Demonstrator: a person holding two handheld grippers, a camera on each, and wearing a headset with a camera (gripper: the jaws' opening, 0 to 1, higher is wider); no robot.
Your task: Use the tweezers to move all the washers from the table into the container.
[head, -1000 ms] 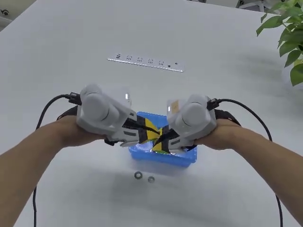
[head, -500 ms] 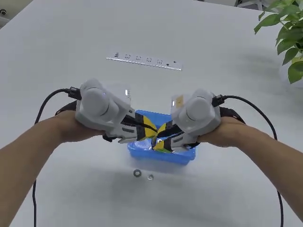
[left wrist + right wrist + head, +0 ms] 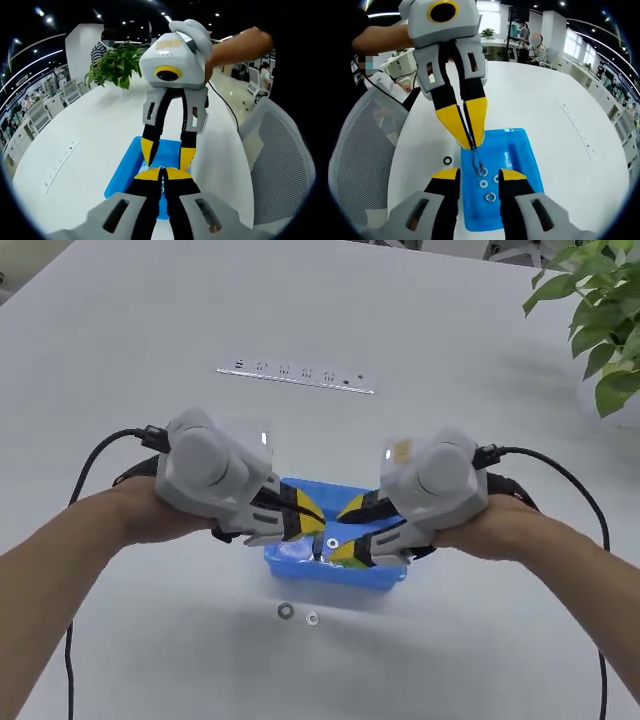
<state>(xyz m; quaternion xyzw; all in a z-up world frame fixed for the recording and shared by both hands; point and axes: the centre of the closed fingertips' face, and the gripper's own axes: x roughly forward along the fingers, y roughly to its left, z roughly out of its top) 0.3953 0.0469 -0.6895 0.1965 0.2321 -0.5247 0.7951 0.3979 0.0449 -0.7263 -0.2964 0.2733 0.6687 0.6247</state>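
- Four washers (image 3: 483, 183) lay on the floor of the blue container (image 3: 520, 150), clustered toward its end nearest the right gripper.
- Tweezers (image 3: 476, 157) pointed down into the container. Their tips met the washer (image 3: 482, 171) closest to the container's middle; could not tell whether it was pinched or just touched.
- Left gripper (image 3: 303, 515) was over the container's left edge, jaws closed tight on the tweezers' upper part.
- Right gripper (image 3: 168, 154) faced it from the container's right side, jaws spread wide with nothing between them.
- Two washers (image 3: 286, 612) remained on the white table (image 3: 450, 360), side by side, just in front of the container's near wall and apart from it.
- Power strip (image 3: 297, 377) lay flat on the table well beyond the container's far side.
- Leafy plant (image 3: 590, 320) stood far right of the container, at the table's edge.
- Mesh-back chair (image 3: 280, 160) stood off the table, on the person's side of the container.
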